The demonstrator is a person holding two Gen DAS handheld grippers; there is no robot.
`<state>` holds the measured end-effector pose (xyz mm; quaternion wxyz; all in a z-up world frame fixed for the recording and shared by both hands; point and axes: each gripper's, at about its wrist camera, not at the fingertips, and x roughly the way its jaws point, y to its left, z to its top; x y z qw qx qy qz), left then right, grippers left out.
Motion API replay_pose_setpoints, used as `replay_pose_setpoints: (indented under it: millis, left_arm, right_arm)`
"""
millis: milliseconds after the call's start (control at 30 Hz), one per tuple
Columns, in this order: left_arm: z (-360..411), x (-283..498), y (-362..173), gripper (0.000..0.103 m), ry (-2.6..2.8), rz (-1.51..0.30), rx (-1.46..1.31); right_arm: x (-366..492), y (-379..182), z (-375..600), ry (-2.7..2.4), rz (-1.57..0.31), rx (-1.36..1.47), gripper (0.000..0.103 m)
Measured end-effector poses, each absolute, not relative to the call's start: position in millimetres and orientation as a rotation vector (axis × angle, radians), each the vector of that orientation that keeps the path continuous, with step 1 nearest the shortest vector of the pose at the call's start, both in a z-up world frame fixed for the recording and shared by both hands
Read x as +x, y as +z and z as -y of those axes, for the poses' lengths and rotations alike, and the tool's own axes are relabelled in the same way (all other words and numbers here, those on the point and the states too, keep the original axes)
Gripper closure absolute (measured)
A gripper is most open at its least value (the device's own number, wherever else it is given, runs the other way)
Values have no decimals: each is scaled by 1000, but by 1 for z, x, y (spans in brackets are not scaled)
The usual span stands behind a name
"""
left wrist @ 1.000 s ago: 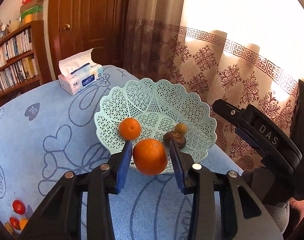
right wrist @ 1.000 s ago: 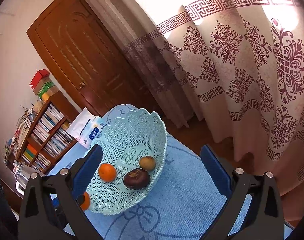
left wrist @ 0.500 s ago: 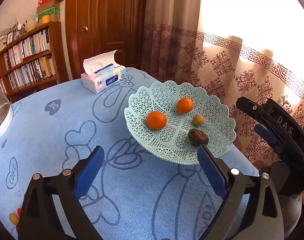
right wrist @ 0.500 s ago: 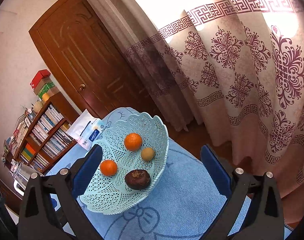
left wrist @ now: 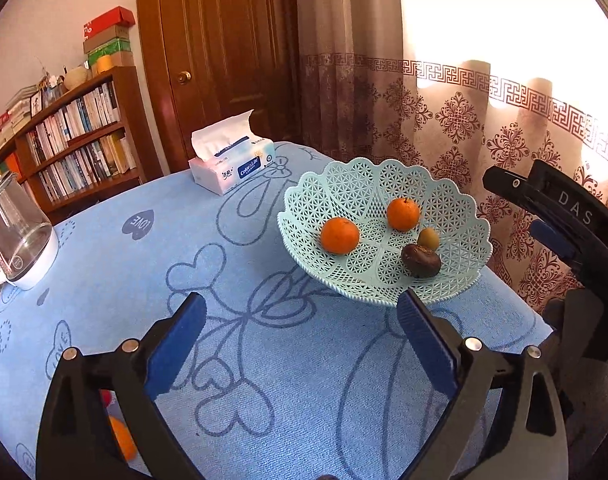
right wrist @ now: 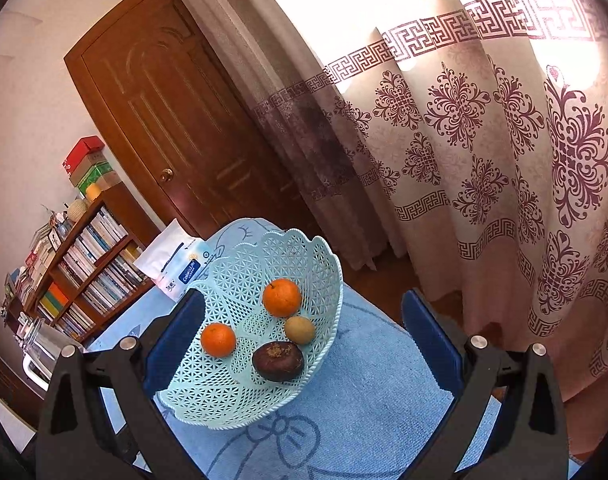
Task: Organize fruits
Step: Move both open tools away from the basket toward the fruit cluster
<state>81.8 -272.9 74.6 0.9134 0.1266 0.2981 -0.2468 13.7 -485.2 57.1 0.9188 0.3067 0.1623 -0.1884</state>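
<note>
Left wrist view first: the left gripper (left wrist: 299,320) hangs over the blue cloth of the desk (left wrist: 103,264), its fingers spread wide with nothing between them. The log of the moment fits: those jaws have just been opening, and no fruit sits between the pads now. Ahead, at the desk's far right corner, the mint basket (left wrist: 368,176) holds two oranges, one near its left rim (left wrist: 340,236) and one further back (left wrist: 403,214), plus a small greenish-brown fruit (left wrist: 428,238) and a dark brown fruit (left wrist: 420,261).

Right wrist view: the right gripper (right wrist: 304,332) hovers over the same basket (right wrist: 304,248), fingers equally wide apart and empty.

By my reading, a drop-off is finished and the next pick is in hand. Low at the near left edge of the desk, half hidden behind the left fingers, an orange fruit (left wrist: 121,438) and something red (left wrist: 105,398) wait on the cloth. Fetching them calls for swinging the left gripper back and down toward that near edge.

Room to move looks generous across the middle of the desk. Watch the glass kettle (left wrist: 15,236) at the left edge, the tissue pack (left wrist: 231,168) at the far edge, and the basket sitting close to the desk's right edge by the curtain (left wrist: 464,120).
</note>
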Motion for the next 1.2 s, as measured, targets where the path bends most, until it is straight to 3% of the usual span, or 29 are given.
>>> replay_pose_setpoints:
  millis: [800, 1033, 1200]
  left_arm:
    - [252, 67, 72, 8, -441, -582, 285]
    - [243, 59, 73, 8, -399, -545, 303]
    - [236, 54, 73, 8, -361, -518, 316]
  right_arm:
    - [7, 68, 474, -379, -257, 562, 3]
    - [-3, 82, 448, -409, -146, 378, 3]
    - [3, 84, 437, -414, -181, 298, 3]
